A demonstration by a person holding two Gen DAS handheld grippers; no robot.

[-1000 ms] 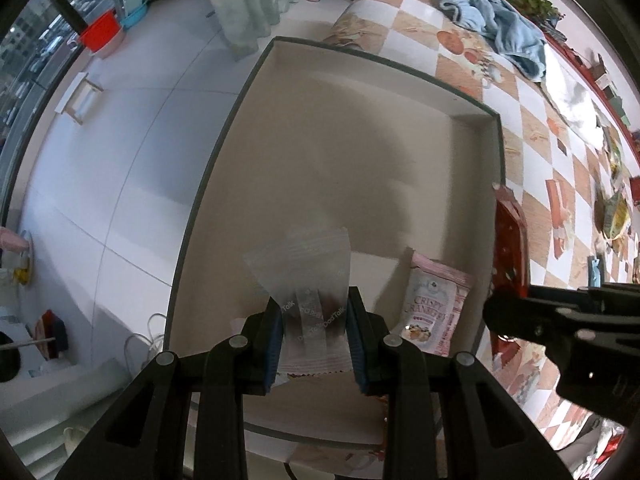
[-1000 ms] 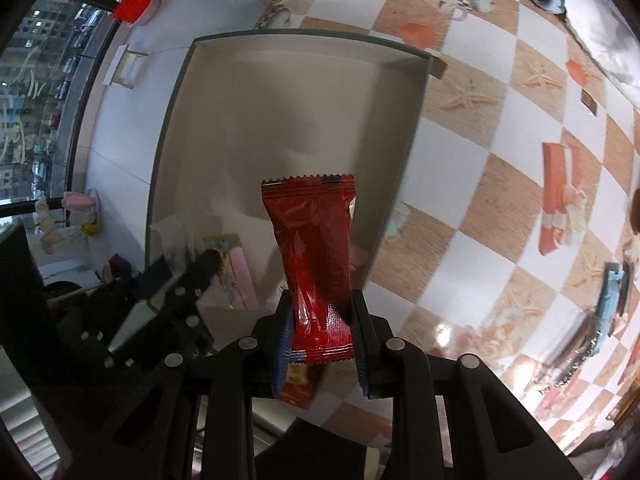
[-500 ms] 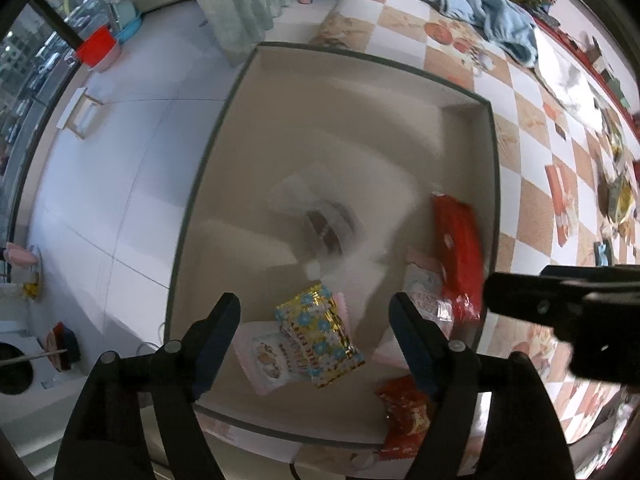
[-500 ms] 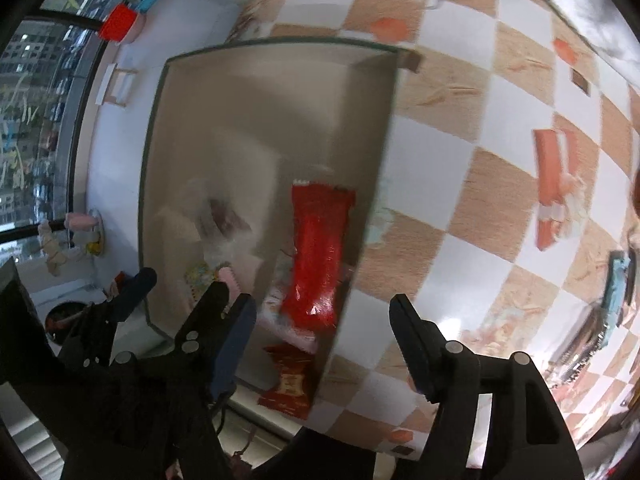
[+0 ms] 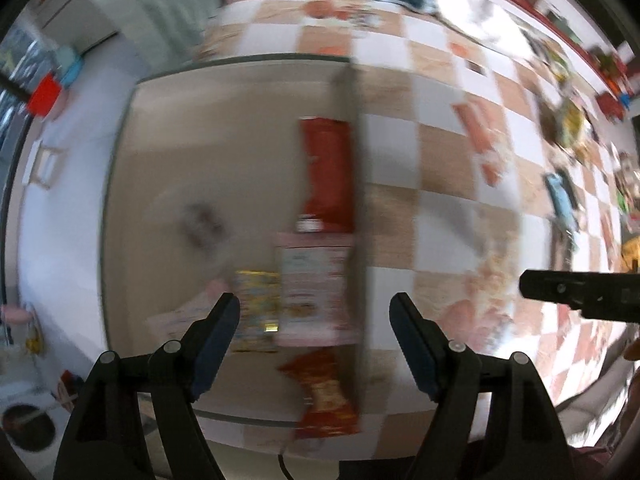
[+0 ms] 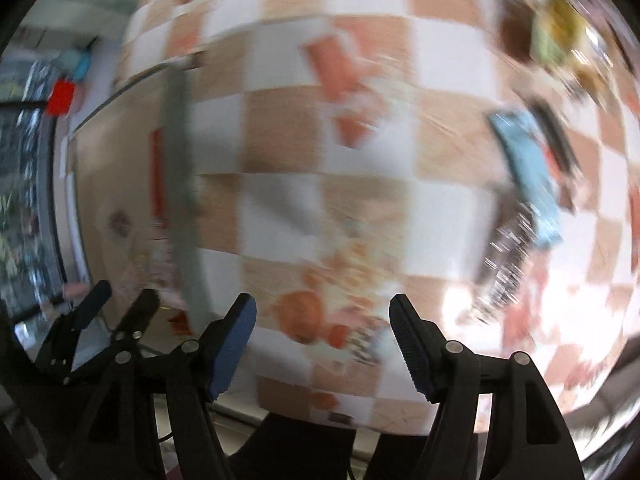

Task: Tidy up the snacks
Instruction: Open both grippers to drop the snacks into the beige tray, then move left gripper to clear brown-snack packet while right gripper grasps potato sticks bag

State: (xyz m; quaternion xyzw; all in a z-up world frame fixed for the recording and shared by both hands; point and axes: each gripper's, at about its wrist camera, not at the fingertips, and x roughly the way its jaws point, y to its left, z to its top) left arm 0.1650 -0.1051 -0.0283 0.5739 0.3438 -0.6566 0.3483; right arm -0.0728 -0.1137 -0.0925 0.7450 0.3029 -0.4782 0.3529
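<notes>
- Both tools stand with jaws apart and nothing between them: the left tool (image 5: 314, 320) hangs over the near end of the beige box (image 5: 160, 168), the right tool (image 6: 322, 328) over the checkered desk (image 6: 360, 208) beside it.
- Snacks in the box, counted through heavy blur: one long red packet (image 5: 326, 168) against the right wall, one pink-and-white pouch (image 5: 316, 280) below it, one yellow packet (image 5: 256, 304) beside that, one red-orange packet (image 5: 328, 396) at the near rim, and one dim clear wrapper (image 5: 202, 222) alone on the floor of the box. That makes about five.
- Step in hand, as I judge it: between drops, heading out for more.
- Next move calls for aiming at the loose snacks on the desk, such as the blue packet (image 6: 528, 180), and squaring the jaws across its narrow width.
</notes>
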